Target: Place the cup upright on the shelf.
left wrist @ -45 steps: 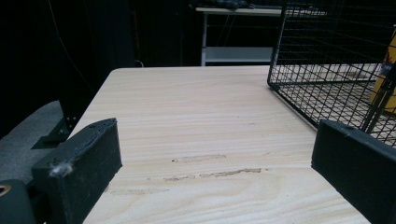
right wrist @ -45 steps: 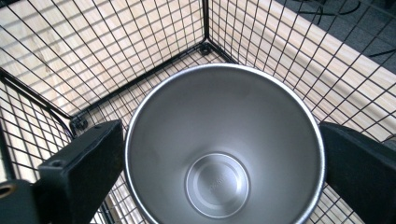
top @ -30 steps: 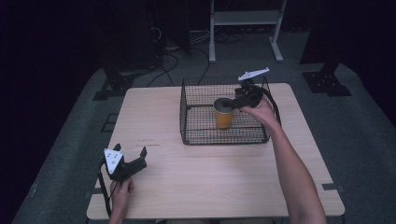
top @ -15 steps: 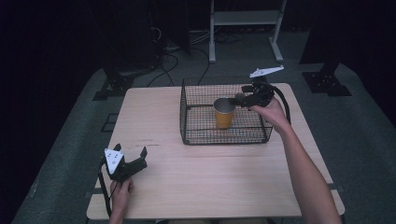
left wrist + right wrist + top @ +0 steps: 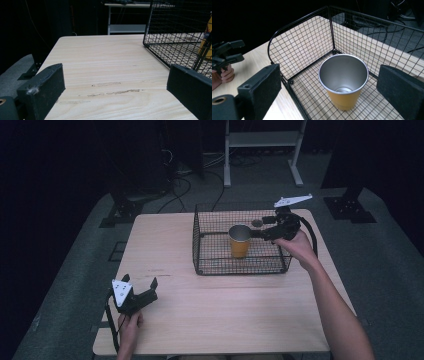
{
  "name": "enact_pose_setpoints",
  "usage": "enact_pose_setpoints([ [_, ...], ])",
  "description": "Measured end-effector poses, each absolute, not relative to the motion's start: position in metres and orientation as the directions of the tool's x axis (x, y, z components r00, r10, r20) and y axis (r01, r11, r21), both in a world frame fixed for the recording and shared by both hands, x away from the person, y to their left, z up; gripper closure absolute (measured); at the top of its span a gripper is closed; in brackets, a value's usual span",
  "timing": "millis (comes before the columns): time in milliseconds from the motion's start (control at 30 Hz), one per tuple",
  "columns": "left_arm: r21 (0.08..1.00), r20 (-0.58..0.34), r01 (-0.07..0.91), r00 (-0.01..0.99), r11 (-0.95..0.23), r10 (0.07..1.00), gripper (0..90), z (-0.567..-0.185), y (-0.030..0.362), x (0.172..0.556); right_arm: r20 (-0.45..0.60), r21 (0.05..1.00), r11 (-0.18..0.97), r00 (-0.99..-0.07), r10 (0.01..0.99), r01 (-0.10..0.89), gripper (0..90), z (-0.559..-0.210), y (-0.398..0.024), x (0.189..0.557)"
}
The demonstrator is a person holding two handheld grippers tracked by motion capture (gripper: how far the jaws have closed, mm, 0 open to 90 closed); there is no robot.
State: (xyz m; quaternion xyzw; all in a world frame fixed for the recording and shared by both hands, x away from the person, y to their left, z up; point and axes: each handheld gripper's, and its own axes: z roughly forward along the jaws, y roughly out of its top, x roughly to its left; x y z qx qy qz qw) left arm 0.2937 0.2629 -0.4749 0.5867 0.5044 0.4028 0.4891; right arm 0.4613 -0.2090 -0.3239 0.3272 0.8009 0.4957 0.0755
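Presently I am holding my right gripper (image 5: 264, 233) at the wire basket's (image 5: 200, 255) right wall, jaws spread wide and gripping nothing, probably to leave the cup (image 5: 239, 240) free. It is standing upright and empty inside the basket. My left gripper (image 5: 146, 288) is resting well left of the basket, likewise spread and unloaded.

You will find no legible text, label, brand, number or sign on any surface here; nothing to record under markings.
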Motion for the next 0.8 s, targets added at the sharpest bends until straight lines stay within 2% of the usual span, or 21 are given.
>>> enact_pose_setpoints([
  [800,0.98,-0.02,0.199,0.167,-0.014,0.986,0.8,-0.475,0.263,0.294,0.214,0.835,0.294,-0.767,0.605,0.465,5.1,-0.33,-0.239,0.437],
])
